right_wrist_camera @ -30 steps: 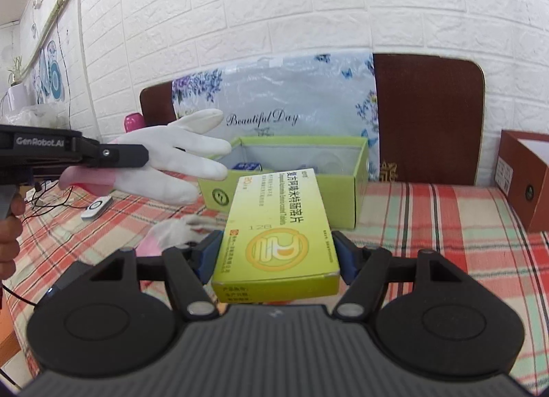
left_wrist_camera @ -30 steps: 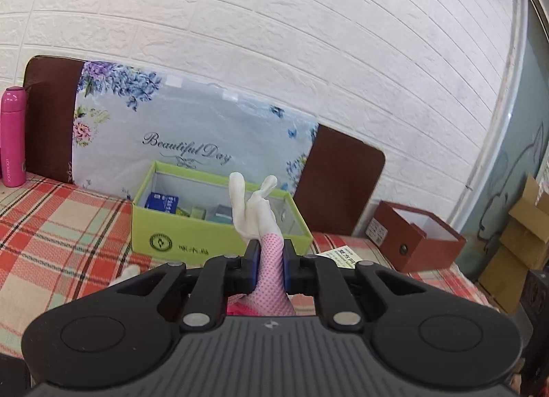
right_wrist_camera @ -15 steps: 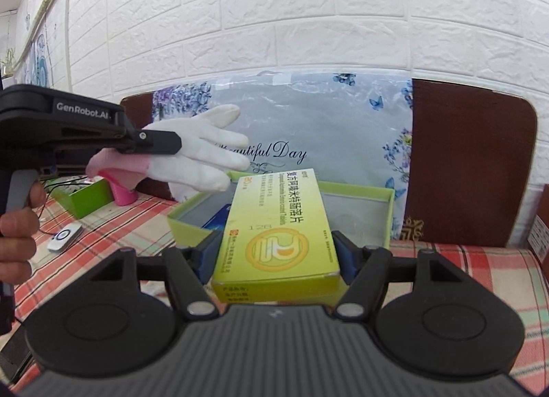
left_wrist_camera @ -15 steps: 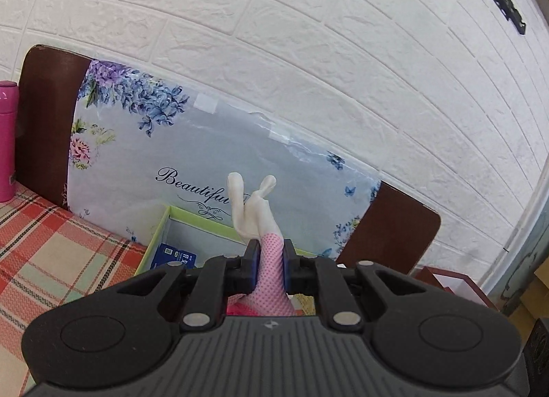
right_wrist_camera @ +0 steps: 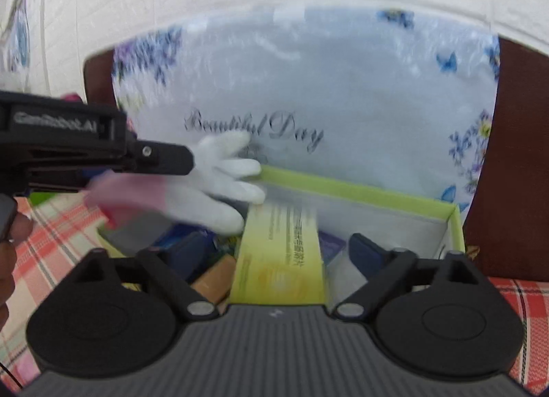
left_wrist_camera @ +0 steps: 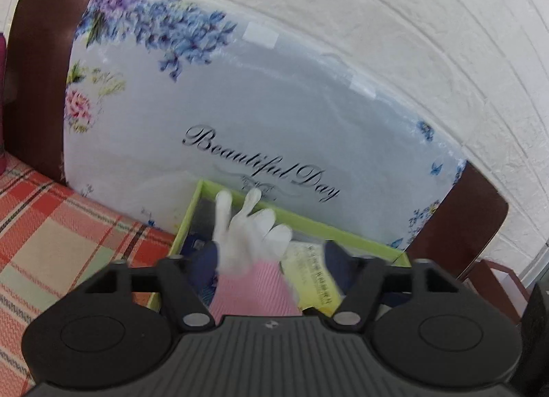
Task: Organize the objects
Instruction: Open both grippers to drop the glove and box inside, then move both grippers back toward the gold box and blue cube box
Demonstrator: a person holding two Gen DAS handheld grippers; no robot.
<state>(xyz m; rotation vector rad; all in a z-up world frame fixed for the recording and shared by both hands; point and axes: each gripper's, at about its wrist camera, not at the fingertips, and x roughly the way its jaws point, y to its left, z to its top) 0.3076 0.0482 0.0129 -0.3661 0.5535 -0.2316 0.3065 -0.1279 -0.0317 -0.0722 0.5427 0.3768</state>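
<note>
A white glove with a pink cuff [left_wrist_camera: 247, 235] hangs loose between the jaws of my left gripper [left_wrist_camera: 271, 256], which are opening; the pads stand clear of it. It is over the open green box [left_wrist_camera: 308, 222]. A yellow-green medicine box [right_wrist_camera: 281, 252] lies between the jaws of my right gripper [right_wrist_camera: 279, 249], also opening, with a gap on each side. It tilts down into the green box [right_wrist_camera: 360, 191]. In the right wrist view the left gripper [right_wrist_camera: 182, 160] reaches in from the left with the glove [right_wrist_camera: 223, 184] under its tip.
Small blue and brown packets [right_wrist_camera: 212, 276] lie inside the green box. Behind it a floral "Beautiful Day" bag [left_wrist_camera: 260, 115] leans on a brown board against the white brick wall. A plaid cloth [left_wrist_camera: 61, 225] covers the table. A red-brown box [left_wrist_camera: 497, 273] stands at the right.
Both grippers moved forward and down over the green box. Both sets of jaws spread apart, letting go of the glove and the medicine box, which now drop into the box.
</note>
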